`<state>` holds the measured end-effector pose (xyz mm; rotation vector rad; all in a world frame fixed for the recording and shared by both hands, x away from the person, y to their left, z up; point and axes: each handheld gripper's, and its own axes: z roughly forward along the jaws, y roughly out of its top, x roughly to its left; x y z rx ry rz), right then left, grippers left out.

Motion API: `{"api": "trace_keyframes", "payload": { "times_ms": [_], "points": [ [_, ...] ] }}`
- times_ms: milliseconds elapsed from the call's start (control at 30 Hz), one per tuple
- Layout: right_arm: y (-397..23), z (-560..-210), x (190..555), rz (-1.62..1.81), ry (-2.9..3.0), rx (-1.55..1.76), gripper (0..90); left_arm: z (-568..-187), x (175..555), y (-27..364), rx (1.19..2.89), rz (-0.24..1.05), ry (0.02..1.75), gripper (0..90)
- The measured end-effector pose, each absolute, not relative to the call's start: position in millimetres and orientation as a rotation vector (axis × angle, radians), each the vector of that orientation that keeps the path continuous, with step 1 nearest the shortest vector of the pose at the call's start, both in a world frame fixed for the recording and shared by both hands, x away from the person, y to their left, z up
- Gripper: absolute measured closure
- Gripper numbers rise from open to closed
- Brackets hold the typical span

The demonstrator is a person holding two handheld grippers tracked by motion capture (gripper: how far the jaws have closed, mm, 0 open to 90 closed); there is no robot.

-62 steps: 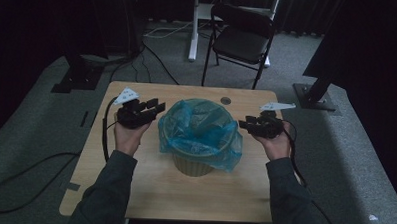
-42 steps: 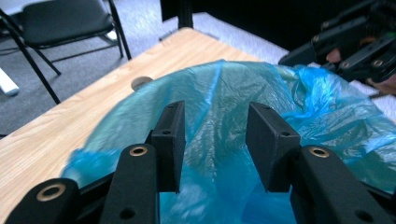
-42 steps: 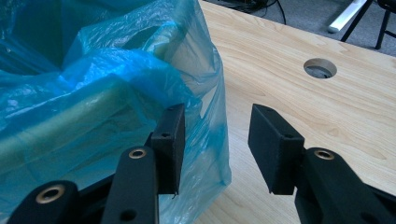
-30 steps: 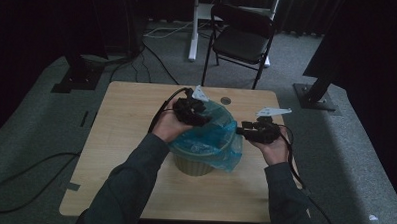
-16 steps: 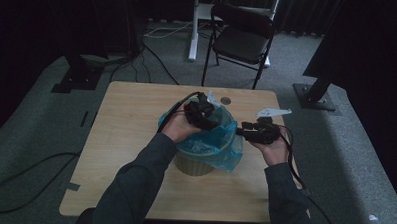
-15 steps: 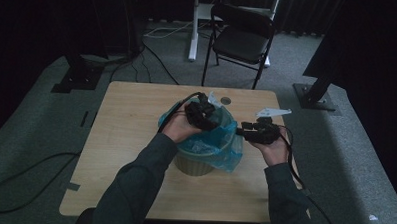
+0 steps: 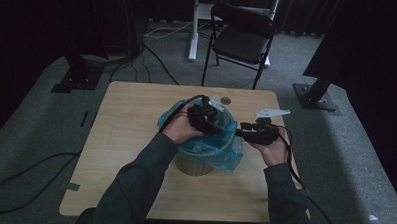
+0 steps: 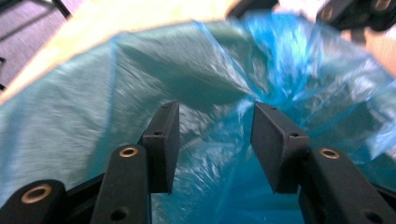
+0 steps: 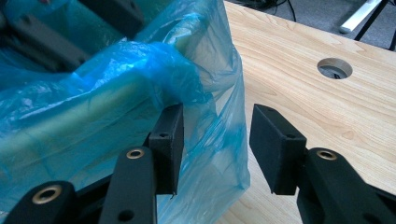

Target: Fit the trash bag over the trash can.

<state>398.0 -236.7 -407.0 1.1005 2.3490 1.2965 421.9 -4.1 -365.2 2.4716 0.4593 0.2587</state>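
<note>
Roughly halfway: thin blue plastic bag (image 7: 205, 142) already lines the pale round bin (image 7: 197, 164) mid-table, my left gripper (image 8: 212, 140) has just been opening, jaws wide inside it gripping nothing, right gripper (image 9: 215, 144) gapes around the bag's right-side overhang, still loose.

Beyond your bench (image 7: 130, 139) stands a black folding chair (image 7: 241, 41); a black cable (image 7: 24, 178) lies looped on the grey carpet at your left.

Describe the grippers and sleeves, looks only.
Both the left gripper and right gripper are black, each with two flat rectangular pads on arms with brass-ringed holes. A pale three-cornered plate tops each; black cables trail off. The person wears dark grey-green long sleeves.
</note>
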Motion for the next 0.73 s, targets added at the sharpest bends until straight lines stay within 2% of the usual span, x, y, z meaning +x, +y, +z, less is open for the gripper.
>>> {"api": "trace_keyframes", "payload": {
  "times_ms": [133,333,533,733],
  "points": [
    [-237,-407,398,1.297,2.351,1.094,54.1,-367,421,-9,2.501,0.282,0.444,51.6],
    [-239,-408,397,1.296,2.351,1.093,53.8,-351,415,7,2.364,0.356,0.470,51.7],
    [-245,-406,395,1.298,2.333,1.108,53.5,-324,403,54,2.132,0.491,0.589,51.3],
    [-251,-405,392,1.305,2.310,1.103,51.8,-327,393,111,1.999,0.564,0.723,50.1]
  ]
}}
